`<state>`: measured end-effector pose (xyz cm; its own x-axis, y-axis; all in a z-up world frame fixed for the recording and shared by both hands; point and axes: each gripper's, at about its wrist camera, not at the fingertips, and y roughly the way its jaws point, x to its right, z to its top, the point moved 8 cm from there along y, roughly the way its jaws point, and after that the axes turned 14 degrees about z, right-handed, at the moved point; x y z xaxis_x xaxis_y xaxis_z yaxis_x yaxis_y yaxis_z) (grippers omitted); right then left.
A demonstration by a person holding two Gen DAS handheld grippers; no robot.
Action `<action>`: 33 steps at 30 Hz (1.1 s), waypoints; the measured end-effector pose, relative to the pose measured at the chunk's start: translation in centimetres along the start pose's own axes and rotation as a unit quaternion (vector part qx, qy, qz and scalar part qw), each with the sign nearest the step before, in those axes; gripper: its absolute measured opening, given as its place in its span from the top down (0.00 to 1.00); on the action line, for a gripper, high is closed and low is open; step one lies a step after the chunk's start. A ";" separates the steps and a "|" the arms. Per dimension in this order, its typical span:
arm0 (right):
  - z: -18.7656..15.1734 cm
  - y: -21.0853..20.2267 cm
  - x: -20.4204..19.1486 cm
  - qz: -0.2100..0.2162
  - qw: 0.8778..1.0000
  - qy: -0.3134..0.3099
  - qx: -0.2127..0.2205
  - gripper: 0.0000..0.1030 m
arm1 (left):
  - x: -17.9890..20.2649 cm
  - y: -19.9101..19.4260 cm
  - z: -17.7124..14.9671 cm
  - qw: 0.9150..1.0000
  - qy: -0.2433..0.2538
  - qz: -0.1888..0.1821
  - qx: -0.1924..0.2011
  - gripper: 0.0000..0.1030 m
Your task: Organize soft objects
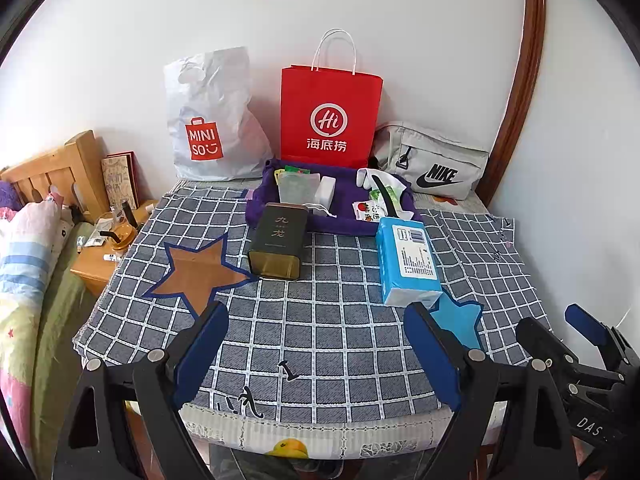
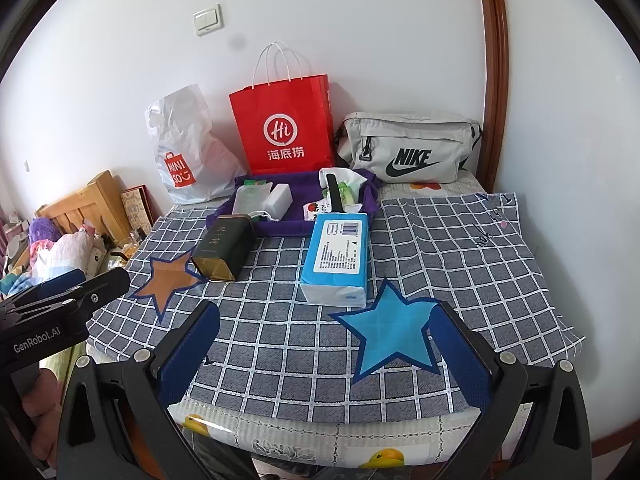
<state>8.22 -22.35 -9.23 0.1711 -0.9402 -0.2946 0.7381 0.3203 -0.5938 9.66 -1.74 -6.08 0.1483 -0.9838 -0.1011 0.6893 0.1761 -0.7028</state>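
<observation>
— Where's the tissue pack (image 2: 335,259)?
— Lying flat on the checked cloth, label up, blue and white, one end touching the purple tray (image 2: 224,216).
— And the tray?
— Holding small packets.

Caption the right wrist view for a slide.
Open right gripper hovers over checked cloth; blue tissue pack and dark tin lie ahead.

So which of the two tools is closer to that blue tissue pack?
Right, though not by much. The right tool sits just in front of the tissue pack, roughly in line with it. The left tool is farther to the left, with the pack ahead near its right finger.
</observation>
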 end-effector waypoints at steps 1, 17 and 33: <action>-0.1 0.0 -0.1 0.000 1.000 0.000 0.000 0.00 | 0.0 0.0 0.0 1.000 0.000 0.000 0.000 0.14; 0.1 -0.2 -0.2 -0.002 1.000 -0.003 0.002 0.00 | 0.0 0.0 0.0 1.000 0.000 0.000 0.000 0.14; 0.3 -0.4 -0.1 -0.004 1.000 -0.003 0.005 0.00 | 0.0 -0.1 -0.1 1.000 -0.002 0.001 0.000 0.14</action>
<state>8.11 -22.38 -8.69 0.1696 -0.9432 -0.2856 0.7463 0.3122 -0.5879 9.53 -1.77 -6.03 0.1515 -0.9834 -0.0995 0.6888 0.1772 -0.7030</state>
